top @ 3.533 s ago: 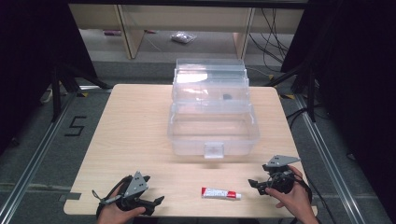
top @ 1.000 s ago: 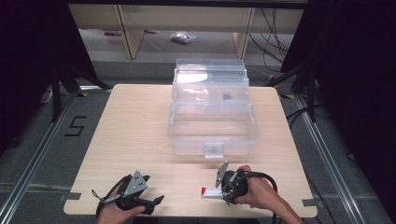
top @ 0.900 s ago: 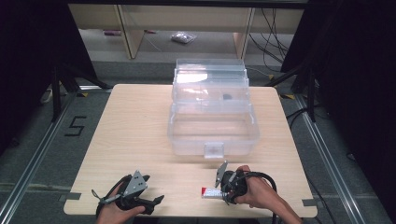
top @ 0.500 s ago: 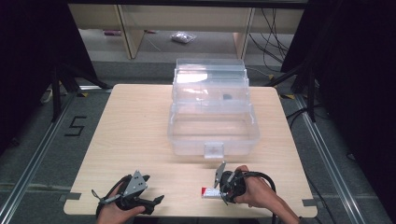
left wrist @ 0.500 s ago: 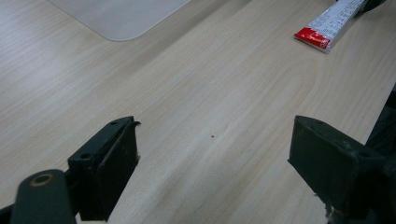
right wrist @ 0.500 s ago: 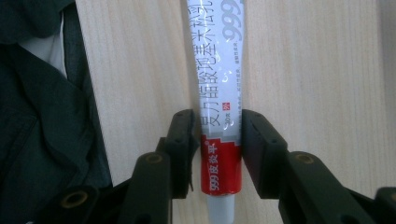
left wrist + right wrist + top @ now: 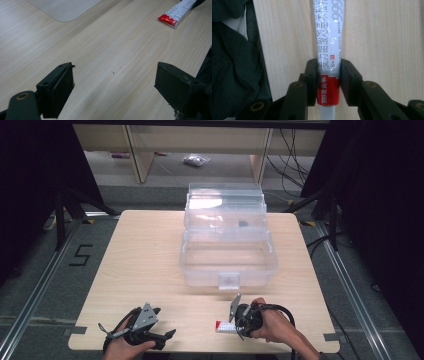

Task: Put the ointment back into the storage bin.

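My left gripper (image 7: 161, 338) rests left of the clear box (image 7: 227, 242), jaws apart and empty. Nearer me than the box's latch, my right gripper (image 7: 328, 75) has its jaws pressed on the tube (image 7: 329, 50), which lies flat near the table's (image 7: 140, 245) front edge. Judged risk: the narrow hold may twist or slip on lifting. Open room lies between.

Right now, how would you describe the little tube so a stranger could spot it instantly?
Find the clear plastic box on the wooden table. Nearer the person, the right gripper has its jaws shut on the tube: white with a red band, the table's only printed item.
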Action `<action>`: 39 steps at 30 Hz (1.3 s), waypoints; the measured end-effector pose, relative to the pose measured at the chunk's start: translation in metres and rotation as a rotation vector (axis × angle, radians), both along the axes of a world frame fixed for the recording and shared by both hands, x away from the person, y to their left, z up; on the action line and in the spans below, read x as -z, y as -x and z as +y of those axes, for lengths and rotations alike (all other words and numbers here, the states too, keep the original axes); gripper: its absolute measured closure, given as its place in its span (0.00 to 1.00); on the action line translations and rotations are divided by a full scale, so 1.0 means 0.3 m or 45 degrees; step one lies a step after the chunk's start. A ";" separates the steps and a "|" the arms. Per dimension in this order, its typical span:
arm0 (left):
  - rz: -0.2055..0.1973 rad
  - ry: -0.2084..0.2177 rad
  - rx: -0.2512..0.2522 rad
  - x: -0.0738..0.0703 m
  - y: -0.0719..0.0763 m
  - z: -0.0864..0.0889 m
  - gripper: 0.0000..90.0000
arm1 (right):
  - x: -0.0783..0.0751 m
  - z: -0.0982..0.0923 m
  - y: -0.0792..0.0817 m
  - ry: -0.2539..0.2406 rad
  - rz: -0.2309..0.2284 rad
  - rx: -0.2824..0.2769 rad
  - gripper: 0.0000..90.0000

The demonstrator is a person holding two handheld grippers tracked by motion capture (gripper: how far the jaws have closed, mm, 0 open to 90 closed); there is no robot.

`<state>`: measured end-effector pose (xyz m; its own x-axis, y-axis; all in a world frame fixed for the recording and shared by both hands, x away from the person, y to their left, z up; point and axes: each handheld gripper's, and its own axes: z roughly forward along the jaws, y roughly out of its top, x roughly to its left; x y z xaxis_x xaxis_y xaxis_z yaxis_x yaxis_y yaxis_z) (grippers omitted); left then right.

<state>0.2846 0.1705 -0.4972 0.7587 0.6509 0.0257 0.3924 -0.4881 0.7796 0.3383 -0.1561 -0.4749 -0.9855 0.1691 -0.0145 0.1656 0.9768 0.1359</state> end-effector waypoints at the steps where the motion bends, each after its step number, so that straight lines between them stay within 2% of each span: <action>1: 0.001 -0.006 0.002 0.000 -0.001 0.001 0.17 | 0.001 0.000 0.000 0.001 0.001 -0.001 0.78; 2: 0.000 -0.005 0.000 0.000 0.000 0.000 0.17 | -0.003 0.001 0.008 0.015 0.013 0.049 0.78; 3: 0.000 -0.005 0.000 0.000 0.000 0.000 0.17 | -0.003 0.001 0.008 0.015 0.013 0.049 0.78; 5: 0.005 -0.012 0.006 -0.001 -0.001 0.001 0.17 | 0.001 0.001 0.003 0.006 -0.012 0.003 0.79; 8: 0.002 -0.008 0.007 0.001 -0.003 0.001 0.17 | -0.002 0.001 0.008 0.009 -0.007 0.028 0.79; 9: 0.000 -0.009 0.003 0.001 -0.002 0.001 0.17 | -0.002 -0.001 -0.001 -0.006 -0.014 -0.022 0.79; 10: 0.002 -0.008 0.006 0.002 -0.003 0.001 0.17 | -0.002 -0.002 -0.003 -0.011 -0.019 -0.033 0.79; 12: 0.011 0.021 -0.004 0.003 0.002 -0.004 0.17 | -0.012 -0.004 0.001 0.000 -0.014 0.006 0.79; 13: 0.006 -0.016 0.006 -0.001 0.000 0.001 0.17 | -0.013 -0.006 -0.003 -0.011 -0.013 -0.010 0.79; 15: 0.000 -0.011 0.004 -0.001 -0.001 0.001 0.17 | -0.022 -0.007 0.005 -0.003 -0.005 0.032 0.79; 16: 0.002 -0.010 0.002 -0.001 -0.001 0.001 0.17 | -0.028 -0.008 0.005 -0.003 -0.007 0.029 0.79; 17: 0.001 -0.002 0.003 0.002 -0.003 0.001 0.17 | -0.027 -0.010 -0.005 -0.026 -0.012 -0.009 0.79; 18: 0.002 0.000 0.003 0.002 -0.003 0.001 0.17 | -0.034 -0.012 -0.007 -0.034 -0.007 -0.006 0.79; 19: 0.000 -0.008 0.000 0.001 -0.002 0.001 0.17 | -0.041 -0.013 -0.004 -0.052 -0.005 0.030 0.79; 20: -0.001 -0.011 0.003 0.000 -0.002 0.001 0.17 | -0.045 -0.015 -0.014 -0.057 -0.023 -0.007 0.79; 21: 0.000 -0.010 0.004 -0.001 -0.002 0.001 0.17 | -0.055 -0.016 -0.008 -0.053 -0.010 0.048 0.79; 22: 0.001 -0.010 0.003 -0.001 -0.001 0.001 0.17 | -0.062 -0.018 -0.013 -0.050 -0.019 0.036 0.79; 23: 0.001 -0.010 0.003 -0.001 -0.001 0.001 0.17 | -0.071 -0.019 -0.010 -0.055 -0.014 0.075 0.79; 24: 0.001 -0.010 0.003 -0.001 -0.001 0.001 0.17 | -0.078 -0.022 -0.014 -0.046 -0.021 0.064 0.79; 25: 0.001 -0.011 0.003 -0.001 -0.002 0.002 0.17 | -0.082 -0.028 -0.025 -0.091 -0.020 0.037 0.79; 26: -0.001 -0.011 0.003 -0.001 -0.002 0.002 0.17 | -0.093 -0.028 -0.025 -0.055 -0.025 0.046 0.79; 27: 0.001 -0.010 0.003 -0.001 -0.002 0.002 0.17 | -0.099 -0.030 -0.028 -0.079 -0.020 0.052 0.79; 28: 0.001 -0.010 0.003 -0.001 -0.002 0.001 0.17 | -0.105 -0.033 -0.036 -0.091 -0.033 0.016 0.79; 29: 0.001 -0.010 0.004 -0.001 -0.002 0.002 0.17 | -0.116 -0.037 -0.030 -0.067 -0.020 0.081 0.79; 31: 0.000 -0.012 0.003 0.000 -0.002 0.002 0.17 | -0.131 -0.042 -0.036 -0.071 -0.022 0.102 0.79; 33: 0.000 -0.011 0.004 0.000 -0.002 0.002 0.17 | -0.146 -0.050 -0.051 -0.080 -0.030 0.083 0.79; 34: -0.001 -0.011 0.004 0.000 -0.002 0.002 0.17 | -0.154 -0.052 -0.053 -0.085 -0.029 0.096 0.79; 35: -0.001 -0.009 0.003 0.000 -0.002 0.002 0.17 | -0.159 -0.054 -0.067 -0.094 -0.035 0.042 0.79; 36: -0.003 -0.009 0.004 0.000 -0.003 0.002 0.17 | -0.165 -0.057 -0.073 -0.121 -0.026 0.031 0.79; 37: -0.002 -0.002 0.002 0.001 -0.003 0.002 0.17 | -0.178 -0.060 -0.070 -0.093 -0.033 0.082 0.79; 38: 0.000 0.002 0.001 0.002 -0.002 0.002 0.17 | -0.182 -0.060 -0.076 -0.107 -0.028 0.060 0.79; 39: 0.000 -0.002 0.003 0.002 -0.003 0.002 0.17 | -0.191 -0.065 -0.081 -0.104 -0.040 0.068 0.79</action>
<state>0.2855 0.1710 -0.4978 0.7600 0.6494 0.0272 0.3912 -0.4903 0.7788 0.3627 -0.1755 -0.4177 -0.9743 0.2232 -0.0291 0.2115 0.9521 0.2210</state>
